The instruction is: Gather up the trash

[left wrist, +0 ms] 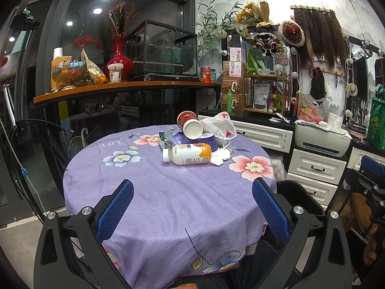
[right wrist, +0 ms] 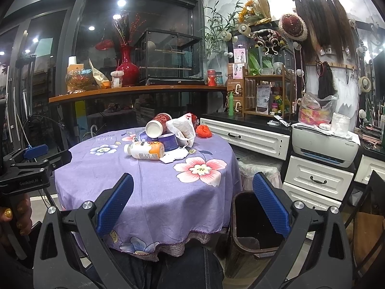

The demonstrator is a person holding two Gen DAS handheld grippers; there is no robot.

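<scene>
Your left gripper (left wrist: 192,207) hangs with its blue fingers spread wide and nothing between them, over the near edge of the round table (left wrist: 168,192) with the purple flowered cloth. Your right gripper (right wrist: 192,204) is likewise spread and empty, at the near right of that table, above a dark waste bin (right wrist: 255,219) standing just beside the table's right edge. Toward the table's far side the trash lies heaped: a white and orange bottle (left wrist: 187,154) on its side nearest you, crumpled white paper (left wrist: 220,157) touching its right end, a purple tub (right wrist: 168,142) behind it, a red paper cup (left wrist: 190,124) tipped over on top, and a clear plastic bag (left wrist: 220,126) to the cup's right
</scene>
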